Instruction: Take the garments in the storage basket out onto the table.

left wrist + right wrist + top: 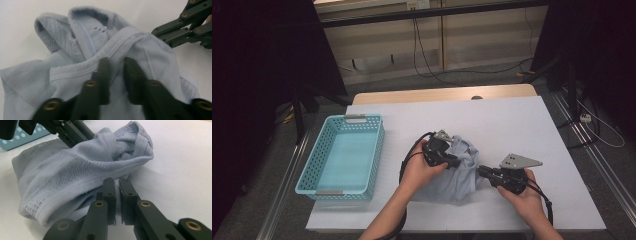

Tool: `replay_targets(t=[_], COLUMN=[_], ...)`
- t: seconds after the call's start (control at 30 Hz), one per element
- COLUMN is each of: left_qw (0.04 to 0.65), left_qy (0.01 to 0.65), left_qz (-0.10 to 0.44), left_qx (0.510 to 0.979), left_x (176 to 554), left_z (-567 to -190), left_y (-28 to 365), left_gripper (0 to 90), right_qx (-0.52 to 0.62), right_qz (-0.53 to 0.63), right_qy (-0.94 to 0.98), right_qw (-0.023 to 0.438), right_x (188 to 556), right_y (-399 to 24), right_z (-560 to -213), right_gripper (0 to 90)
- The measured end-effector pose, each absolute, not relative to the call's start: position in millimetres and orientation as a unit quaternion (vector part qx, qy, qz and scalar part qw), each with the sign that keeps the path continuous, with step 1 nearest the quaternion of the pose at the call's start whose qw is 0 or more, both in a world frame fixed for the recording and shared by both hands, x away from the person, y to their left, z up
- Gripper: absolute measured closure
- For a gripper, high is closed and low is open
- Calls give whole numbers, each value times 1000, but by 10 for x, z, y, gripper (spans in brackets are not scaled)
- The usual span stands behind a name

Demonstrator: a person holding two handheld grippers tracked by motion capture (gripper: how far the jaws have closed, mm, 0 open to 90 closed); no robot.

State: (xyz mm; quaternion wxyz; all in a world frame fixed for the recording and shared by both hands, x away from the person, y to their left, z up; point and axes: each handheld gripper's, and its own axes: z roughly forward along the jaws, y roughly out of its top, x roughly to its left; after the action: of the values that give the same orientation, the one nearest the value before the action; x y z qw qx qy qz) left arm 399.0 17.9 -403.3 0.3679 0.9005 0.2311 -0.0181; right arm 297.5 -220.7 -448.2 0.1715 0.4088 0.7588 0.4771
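The room was dim, with a grey floor (492,77), a pale wall panel (472,35) and loose cables (427,60) behind. A wooden table (437,93) carried a white sheet (522,130). A turquoise basket (312,172) stood at its left edge. A crumpled light-blue garment (460,172) lay at the sheet's centre front, right of the basket. The left gripper (116,72) had narrowed onto a fold of the garment. The right gripper (117,195) was pinched on its edge.
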Motion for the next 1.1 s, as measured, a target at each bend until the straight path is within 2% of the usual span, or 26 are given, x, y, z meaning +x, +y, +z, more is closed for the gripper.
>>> replay_targets(t=[0.07,0.1,0.43,0.7,0.83,0.9,0.97,1.03,1.1], left_qw=[370,373,372,365,361,359,359,355,354], left_qy=[240,244,279,303,311,313,315,318,320], left_qz=[-23,-28,-16,-22,-20,-21,-22,-23,-26], left_qx=[897,895,885,880,879,879,878,879,879], left_x=[4001,4002,3934,3879,3830,3802,3780,3754,3734], left_z=[-4021,-4010,-3867,-3925,-3941,-3946,-3959,-3983,-3999], left_y=[233,260,652,886,978,1008,1031,1062,1083], left_gripper=[884,890,899,899,900,900,900,900,900], right_qx=[409,409,414,422,423,422,424,426,426], right_qz=[476,476,450,454,451,440,445,446,443], right_qy=[759,759,773,768,767,771,767,765,767], right_qw=[172,172,171,161,169,186,184,187,187], right_x=[2972,2970,3029,3090,3169,3213,3255,3303,3366], right_y=[-2214,-2218,-2253,-2226,-2157,-2125,-2109,-2081,-2039], right_z=[-4475,-4471,-4514,-4479,-4441,-4426,-4418,-4415,-4413], right_gripper=[853,853,853,836,783,714,700,598,539])
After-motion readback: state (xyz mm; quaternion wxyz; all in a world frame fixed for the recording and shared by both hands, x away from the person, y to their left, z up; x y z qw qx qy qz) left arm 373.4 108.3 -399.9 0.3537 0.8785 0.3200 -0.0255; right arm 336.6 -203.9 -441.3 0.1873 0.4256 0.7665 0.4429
